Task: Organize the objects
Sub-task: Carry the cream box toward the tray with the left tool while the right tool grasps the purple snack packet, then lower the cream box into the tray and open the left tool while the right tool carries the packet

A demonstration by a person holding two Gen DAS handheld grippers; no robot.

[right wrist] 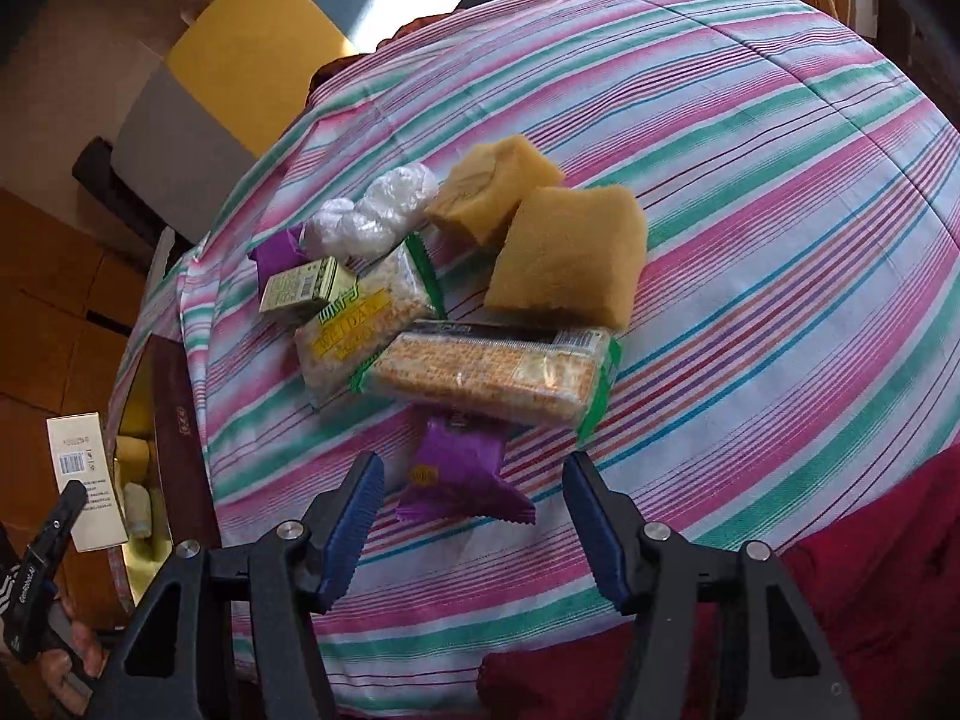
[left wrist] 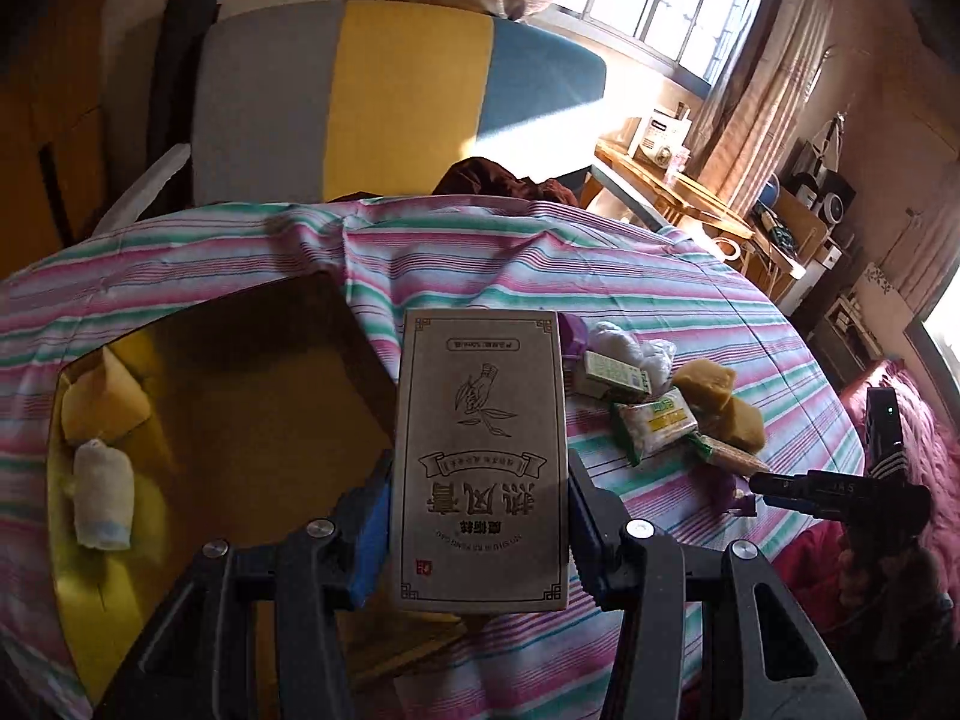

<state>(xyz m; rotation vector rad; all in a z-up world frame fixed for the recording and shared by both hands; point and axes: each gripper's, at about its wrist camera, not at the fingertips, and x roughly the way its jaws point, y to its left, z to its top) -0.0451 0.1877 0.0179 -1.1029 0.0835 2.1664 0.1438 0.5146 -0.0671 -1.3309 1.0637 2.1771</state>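
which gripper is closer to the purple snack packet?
Right. The right gripper hovers directly over the purple snack packet, fingers open. The left gripper is off beside it, holding the grey box.

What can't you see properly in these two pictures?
- Left wrist view: the yellow box floor is partly hidden by the flat carton that the left gripper holds.
- Right wrist view: the purple packet top edge sits under the cracker pack.
- Right wrist view: the carton's print is too small to read.
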